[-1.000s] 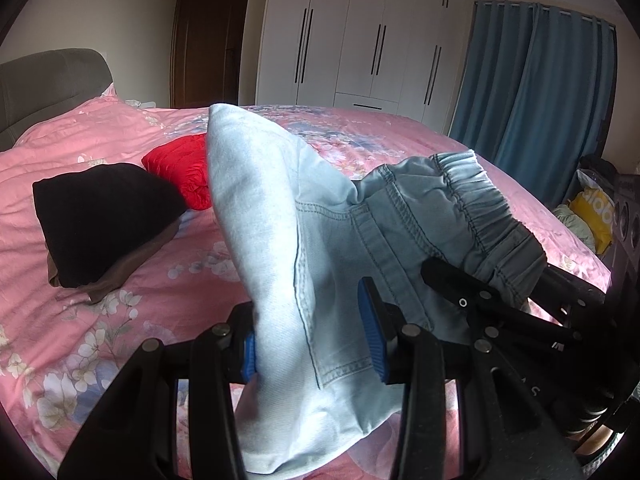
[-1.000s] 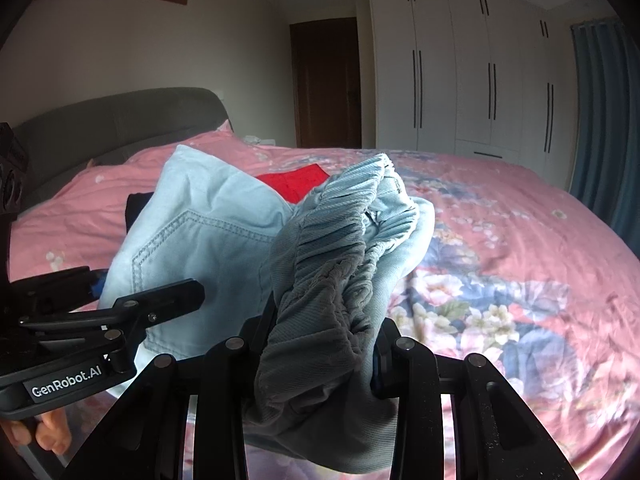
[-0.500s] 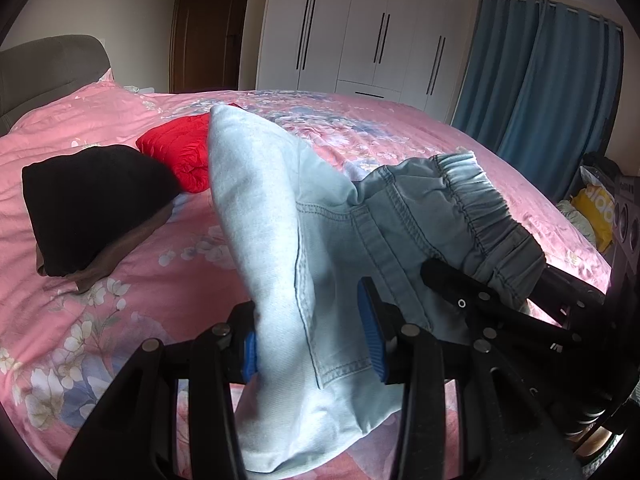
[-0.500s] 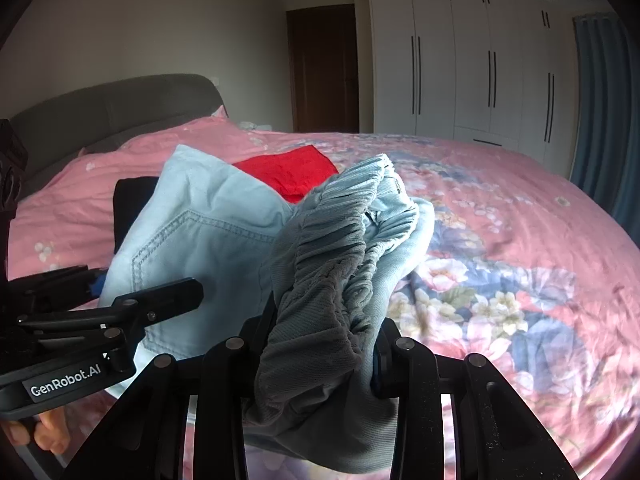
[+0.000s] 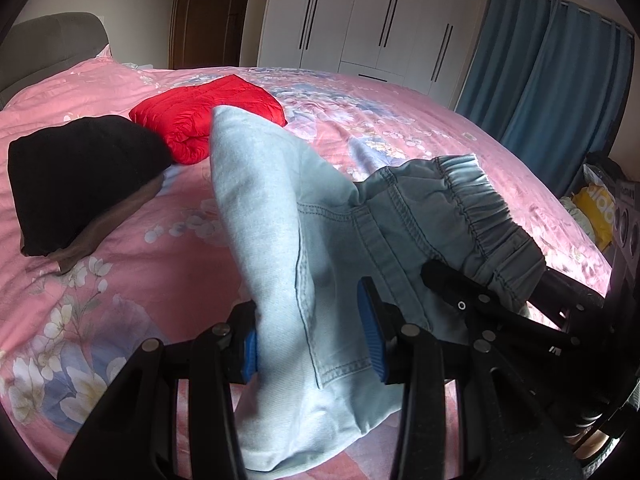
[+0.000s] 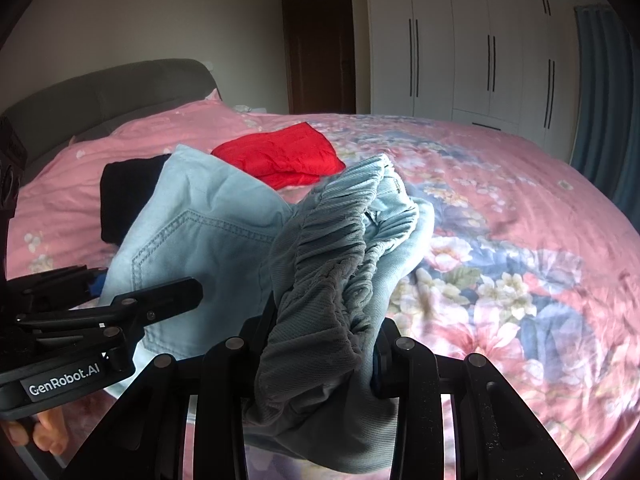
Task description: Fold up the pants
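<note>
pink floral bedspread [image 5: 120, 280] fills the bedroom view. both tools hold the light denim pants [image 5: 280, 240] up over it: left gripper [image 5: 312, 344] pinches the folded fabric, right gripper [image 6: 320, 344] clamps the bunched elastic waistband [image 6: 328, 248]. soft, limp and fairly light, they're best held at the waistband and seams.

Black garment [image 6: 124, 196] half behind pants [image 6: 208, 248]
</note>
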`<control>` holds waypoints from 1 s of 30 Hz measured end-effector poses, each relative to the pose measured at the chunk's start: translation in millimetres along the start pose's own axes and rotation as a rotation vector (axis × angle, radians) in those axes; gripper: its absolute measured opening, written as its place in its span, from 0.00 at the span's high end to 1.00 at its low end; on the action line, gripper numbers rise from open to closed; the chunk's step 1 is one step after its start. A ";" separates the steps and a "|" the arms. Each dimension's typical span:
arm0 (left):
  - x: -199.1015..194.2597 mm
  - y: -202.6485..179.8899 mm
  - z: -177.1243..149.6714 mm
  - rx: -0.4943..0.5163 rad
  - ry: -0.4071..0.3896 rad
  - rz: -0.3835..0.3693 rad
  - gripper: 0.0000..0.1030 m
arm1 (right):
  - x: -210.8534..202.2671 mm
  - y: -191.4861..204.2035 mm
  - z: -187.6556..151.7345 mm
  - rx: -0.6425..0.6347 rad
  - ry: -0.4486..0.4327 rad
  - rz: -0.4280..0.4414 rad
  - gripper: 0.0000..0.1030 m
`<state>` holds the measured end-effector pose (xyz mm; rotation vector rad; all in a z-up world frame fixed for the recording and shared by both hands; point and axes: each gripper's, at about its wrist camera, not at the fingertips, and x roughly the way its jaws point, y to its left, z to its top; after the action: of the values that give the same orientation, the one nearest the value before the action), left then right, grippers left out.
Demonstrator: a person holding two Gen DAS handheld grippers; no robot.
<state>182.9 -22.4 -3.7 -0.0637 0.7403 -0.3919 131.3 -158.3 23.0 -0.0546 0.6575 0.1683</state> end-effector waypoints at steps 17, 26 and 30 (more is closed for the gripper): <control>30.5 12.3 -8.4 -0.017 0.065 0.013 0.61 | 28.3 -2.2 -14.7 0.016 0.093 -0.016 0.64; 39.5 15.0 -13.7 -0.009 0.078 0.046 0.61 | 36.2 -5.9 -20.1 0.031 0.116 -0.012 0.64; 43.5 18.8 -14.4 -0.009 0.084 0.063 0.61 | 38.3 -6.4 -21.4 0.033 0.122 -0.013 0.64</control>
<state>208.5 -19.9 -46.0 -0.0324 0.8247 -0.3330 149.2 -161.5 -17.4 -0.0379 0.7809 0.1427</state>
